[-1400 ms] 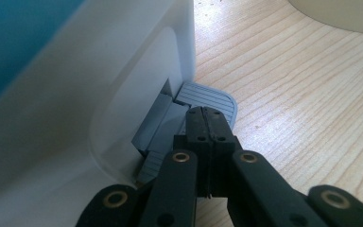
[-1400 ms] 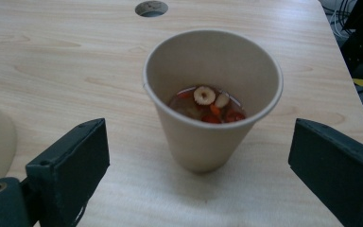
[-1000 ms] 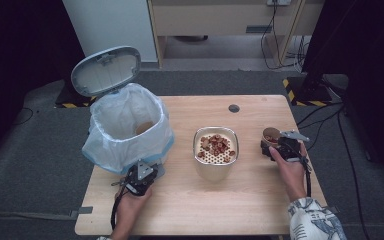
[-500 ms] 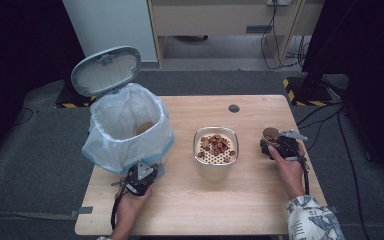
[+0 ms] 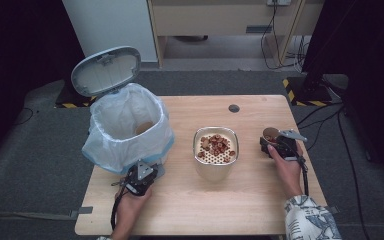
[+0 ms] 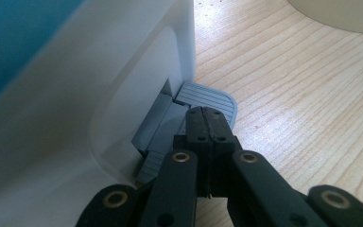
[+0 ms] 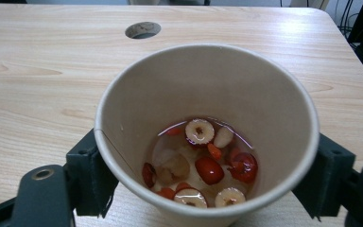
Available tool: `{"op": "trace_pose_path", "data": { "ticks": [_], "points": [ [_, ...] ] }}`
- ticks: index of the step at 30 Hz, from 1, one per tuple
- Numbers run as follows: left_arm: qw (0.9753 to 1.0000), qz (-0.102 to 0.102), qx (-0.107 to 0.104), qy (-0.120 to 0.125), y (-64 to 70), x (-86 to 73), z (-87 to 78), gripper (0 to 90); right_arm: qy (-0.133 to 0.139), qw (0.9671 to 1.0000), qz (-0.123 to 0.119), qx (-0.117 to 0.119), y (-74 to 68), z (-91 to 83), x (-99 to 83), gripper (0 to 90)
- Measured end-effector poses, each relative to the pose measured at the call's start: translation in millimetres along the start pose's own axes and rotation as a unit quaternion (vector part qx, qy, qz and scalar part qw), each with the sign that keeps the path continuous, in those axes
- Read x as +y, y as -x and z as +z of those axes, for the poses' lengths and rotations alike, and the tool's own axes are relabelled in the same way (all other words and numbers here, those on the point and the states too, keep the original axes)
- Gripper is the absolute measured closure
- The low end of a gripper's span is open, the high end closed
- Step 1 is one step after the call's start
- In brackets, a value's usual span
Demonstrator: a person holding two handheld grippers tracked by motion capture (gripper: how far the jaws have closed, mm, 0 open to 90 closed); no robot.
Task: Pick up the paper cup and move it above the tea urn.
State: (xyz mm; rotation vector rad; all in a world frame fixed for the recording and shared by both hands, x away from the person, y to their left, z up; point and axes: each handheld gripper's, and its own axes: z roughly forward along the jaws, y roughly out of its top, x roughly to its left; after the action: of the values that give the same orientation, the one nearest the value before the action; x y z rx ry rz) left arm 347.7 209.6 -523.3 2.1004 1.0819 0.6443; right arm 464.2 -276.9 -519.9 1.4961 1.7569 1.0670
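Nothing is shifting since the earlier frames: the left gripper (image 6: 207,124), jaws closed, is pressing the bin's pedal (image 6: 207,98) to keep the lid (image 5: 105,70) open, while the right gripper (image 7: 203,175) is clasping the paper cup (image 7: 208,127) at the table's (image 5: 220,210) right, ready for dumping.

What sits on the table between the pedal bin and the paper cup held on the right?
In the high view, a strainer tub of red fruit pieces stands between the pedal bin and the paper cup, apart from both.
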Motion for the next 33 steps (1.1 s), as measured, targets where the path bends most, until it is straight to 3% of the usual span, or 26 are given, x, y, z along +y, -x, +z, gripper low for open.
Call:
{"op": "trace_pose_path", "data": {
  "ticks": [11,16,33],
  "points": [
    [1.0000,0.000,0.000,0.000,-0.2,0.0,-0.1,89.6,0.010,0.9997,-0.022,0.006,-1.4,-1.2,0.1,29.0],
    [1.0000,-0.001,-0.001,0.000,-0.2,0.0,-0.1,89.6,0.028,0.9990,-0.031,0.013,-3.6,-9.2,5.6,30.3],
    [1.0000,-0.002,-0.002,0.000,-0.4,-0.1,-0.1,89.6,0.039,0.9939,-0.096,0.038,-10.2,-40.1,55.5,31.5]
  ]
}}
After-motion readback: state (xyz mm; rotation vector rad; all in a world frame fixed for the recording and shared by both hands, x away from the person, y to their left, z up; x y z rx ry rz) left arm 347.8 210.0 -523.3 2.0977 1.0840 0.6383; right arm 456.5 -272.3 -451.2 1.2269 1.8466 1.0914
